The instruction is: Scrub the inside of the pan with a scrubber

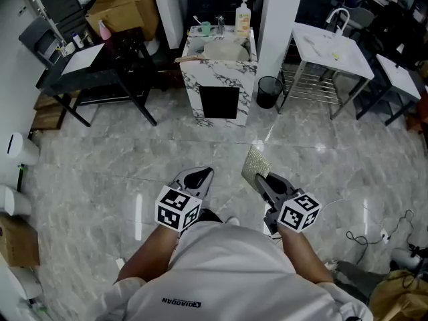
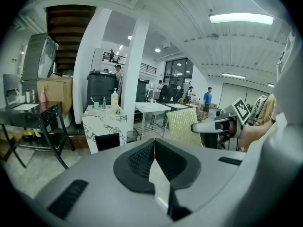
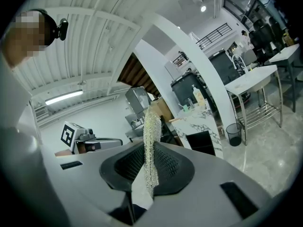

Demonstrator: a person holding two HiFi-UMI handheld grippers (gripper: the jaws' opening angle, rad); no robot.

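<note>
Head view: person stands on grey marbled floor tiles (image 1: 93, 172), both tools held out in front at about waist level

Left gripper (image 1: 198, 174): jaws together, black ribbed pads meeting along one line, nothing between them. Points forward and a little down

Right gripper (image 1: 261, 180): clamped on the scrubber (image 1: 255, 165), pads pressed on its near end

Scrubber: thin flat rectangular pad, pale yellow-green with a glittery woven surface. Held in the air over the floor, well apart from any furniture. Long axis runs on from the jaw line. Free end points away from the person, up and slightly left in the head view, toward the marble-patterned counter (image 1: 221, 79). Right gripper view shows it edge-on, a narrow upright strip rising from between the pads. Left gripper view shows its broad face, so the sheet stands on edge with its flat side turned to the left gripper

The two grippers are near each other, side by side, not touching

Counter top: pale basin-like vessel at the middle (pan or sink, cannot tell), soap bottle (image 1: 243, 15) at the far right corner, green cup (image 1: 206, 27) along the far edge. Black waste bin (image 1: 269, 91) on the floor just right of the counter
</note>
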